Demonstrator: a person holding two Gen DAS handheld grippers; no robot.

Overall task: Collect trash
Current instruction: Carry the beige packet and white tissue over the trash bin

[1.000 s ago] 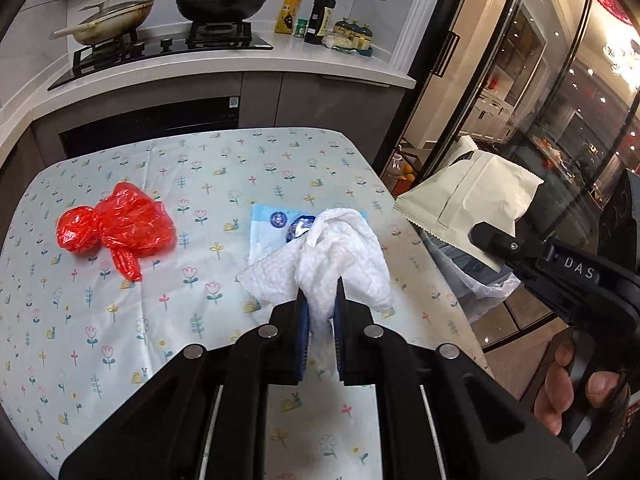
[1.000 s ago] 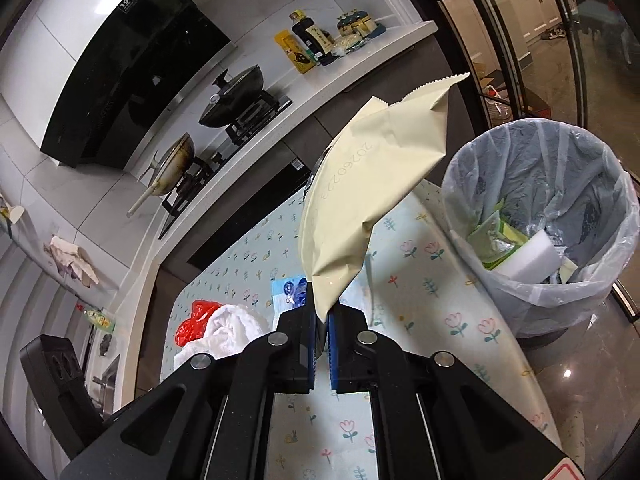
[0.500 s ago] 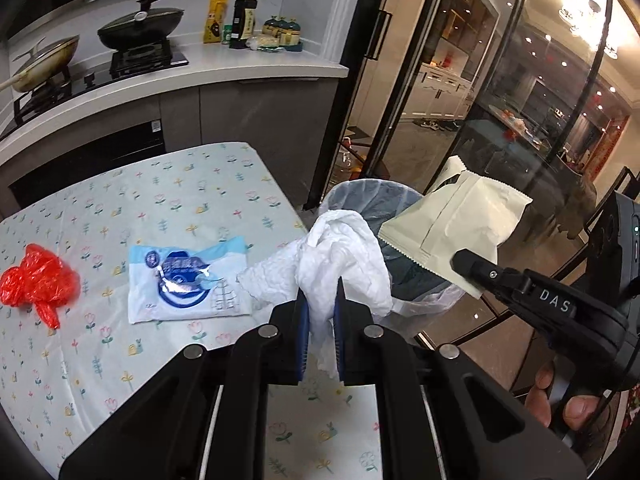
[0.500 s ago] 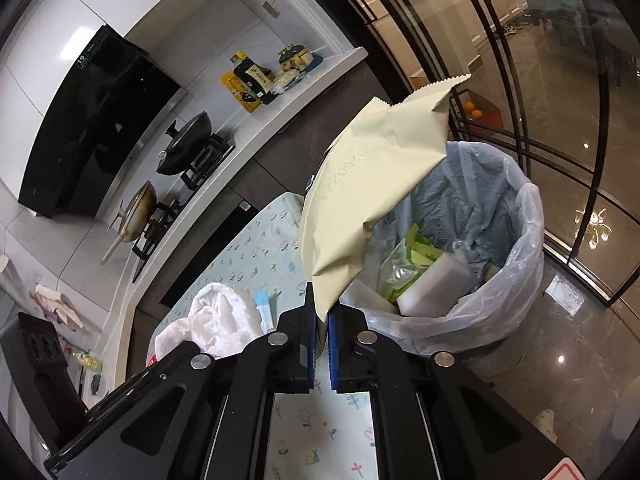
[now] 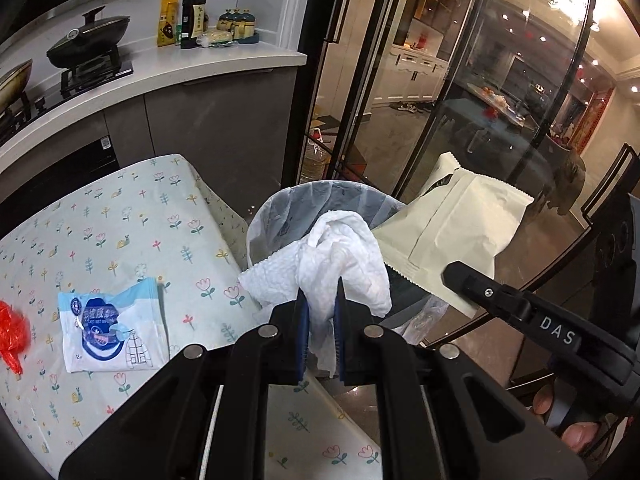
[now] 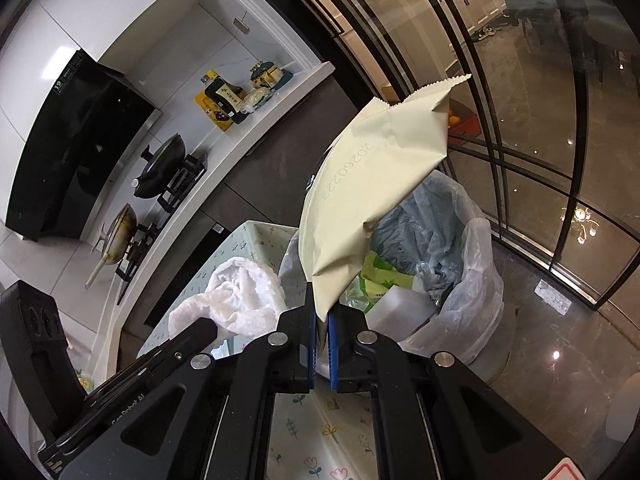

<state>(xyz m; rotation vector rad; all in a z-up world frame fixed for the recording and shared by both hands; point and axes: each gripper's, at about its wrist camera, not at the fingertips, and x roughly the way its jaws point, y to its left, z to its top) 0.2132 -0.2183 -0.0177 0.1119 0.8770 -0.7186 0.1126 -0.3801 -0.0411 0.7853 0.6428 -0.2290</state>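
While both grippers carry loads, neither item is in the bin yet. Left gripper: jaws narrow, clamped on a crumpled white tissue, which hangs at the bin's near rim, by the table edge. Right gripper: jaws nearly closed, pinching the bottom corner of a cream pouch; the pouch stands up over the bin's near side.

Bin state: lined with a clear bag and already part filled, with green packaging and a pale block visible inside. So some collecting looks done.

Left on the table: a blue-and-white packet, lying flat, and a red plastic bag at the far left edge of the left wrist view. Both are well apart from the bin.

Judgement: task roughly mid-way. Two items are poised for release, pending opening of the jaws over the bin mouth. At least two more pickups remain after that. The rest of the table is out of view, so the count could be higher.
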